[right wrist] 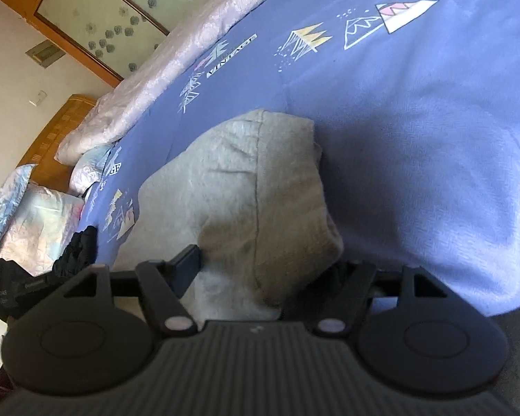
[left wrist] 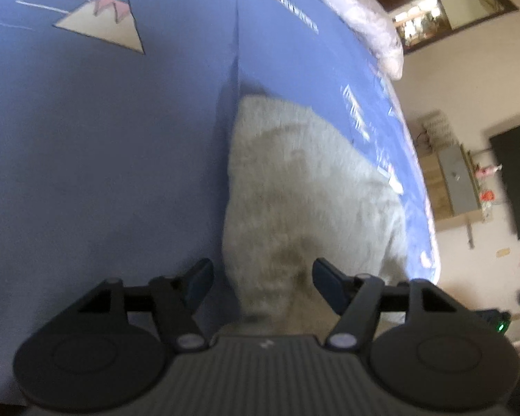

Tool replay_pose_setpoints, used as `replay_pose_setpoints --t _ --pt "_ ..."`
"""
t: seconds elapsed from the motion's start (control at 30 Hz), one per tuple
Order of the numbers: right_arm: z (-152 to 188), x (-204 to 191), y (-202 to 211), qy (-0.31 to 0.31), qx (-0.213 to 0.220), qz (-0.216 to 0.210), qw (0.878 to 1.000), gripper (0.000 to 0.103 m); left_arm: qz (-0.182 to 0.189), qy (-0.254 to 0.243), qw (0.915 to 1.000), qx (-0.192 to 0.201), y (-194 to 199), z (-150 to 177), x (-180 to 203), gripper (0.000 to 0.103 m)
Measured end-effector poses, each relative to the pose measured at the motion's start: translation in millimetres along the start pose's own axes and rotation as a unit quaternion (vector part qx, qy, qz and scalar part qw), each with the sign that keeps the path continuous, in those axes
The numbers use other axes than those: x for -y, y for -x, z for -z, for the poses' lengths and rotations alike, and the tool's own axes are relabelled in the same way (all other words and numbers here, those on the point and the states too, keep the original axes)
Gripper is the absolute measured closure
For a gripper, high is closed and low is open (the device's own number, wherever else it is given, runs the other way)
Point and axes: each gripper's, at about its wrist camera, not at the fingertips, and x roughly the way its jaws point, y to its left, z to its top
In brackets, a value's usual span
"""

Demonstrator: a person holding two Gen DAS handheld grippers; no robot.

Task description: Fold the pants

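Observation:
Grey pants (left wrist: 294, 201) lie on a blue bed sheet (left wrist: 104, 138) with triangle prints. In the left wrist view my left gripper (left wrist: 261, 282) is open, its fingers wide apart on either side of the near end of the grey cloth. In the right wrist view the pants (right wrist: 246, 187) show as a folded grey bundle with a seam down the middle. My right gripper (right wrist: 260, 270) is open, its fingers either side of the bundle's near end; the right finger is partly hidden by the cloth. The other gripper (right wrist: 17, 287) shows at the left edge.
A pink quilt (right wrist: 176, 55) lies along the far side of the bed, with pillows (right wrist: 34, 222) at the left. A wooden wardrobe (right wrist: 97, 17) stands behind. In the left wrist view the bed edge (left wrist: 423, 187) runs at the right, with a shelf (left wrist: 457, 180) and a dark screen (left wrist: 516, 180) on the wall beyond.

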Motion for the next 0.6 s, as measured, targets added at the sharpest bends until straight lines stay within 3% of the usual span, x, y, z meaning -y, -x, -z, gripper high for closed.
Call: replay_pose_setpoints --t 0.17,0.2,0.23,0.27,0.37,0.47,0.6 --pt "1 -8 -20 0.022 -0.023 -0.006 0.999 0.032 0.008 -0.037 0.9992 -0.013 -17 13 21 0.037" --pt "2 -11 -24 0.031 -0.028 -0.005 0.999 0.044 0.002 -0.053 0.9985 -0.013 -19 15 26 0.057" --pt "4 -19 -31 0.042 -0.038 -0.003 0.998 0.056 -0.003 -0.062 0.9978 -0.021 -21 16 29 0.070" --pt "4 -25 -36 0.045 -0.046 -0.003 0.998 0.059 -0.012 -0.060 0.9978 -0.027 -24 15 29 0.080" --pt "-3 -48 -39 0.054 -0.046 -0.018 0.997 0.069 0.009 -0.036 0.9989 -0.029 -10 1 31 0.086" --pt "-30 -85 -29 0.090 -0.012 -0.055 0.994 0.070 0.031 -0.062 0.9974 0.019 23 -24 47 0.086" --pt "-89 -139 -40 0.143 0.025 -0.086 0.986 0.070 0.036 -0.088 0.9897 0.107 75 -87 65 0.086"
